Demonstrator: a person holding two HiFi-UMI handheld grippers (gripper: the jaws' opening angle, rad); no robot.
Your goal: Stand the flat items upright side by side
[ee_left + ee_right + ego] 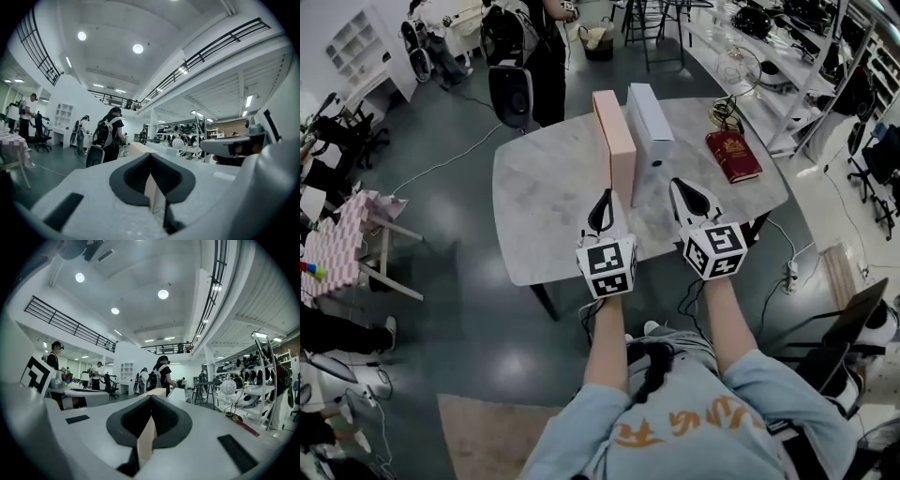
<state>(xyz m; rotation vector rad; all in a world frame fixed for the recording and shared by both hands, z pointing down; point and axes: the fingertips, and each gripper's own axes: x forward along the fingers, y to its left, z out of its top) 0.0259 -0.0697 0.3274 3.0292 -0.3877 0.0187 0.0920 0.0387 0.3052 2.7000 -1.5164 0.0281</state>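
Pink cardboard box [615, 141] and white box [650, 127] stand upright on their narrow edges, side by side in the middle of a pale marbled worktop [544, 197]. Whether their faces touch is unclear. A dark red book [733, 156] lies flat near the worktop's right edge, well apart from the boxes.

Both boxes look stiff, smooth and fairly light. Being tall and thin, they would likely tip at a sideways nudge, so a pinch across the narrow thickness near the top edge seems safest. The book looks heavier and hard-covered, and its long edge is probably the place to grip.

The left tool [602, 214] and right tool [689, 202] hover at the worktop's near edge, each with its jaws pressed together on nothing. The boxes stand just beyond and between them, and the book lies farther off, to the right of the right tool.
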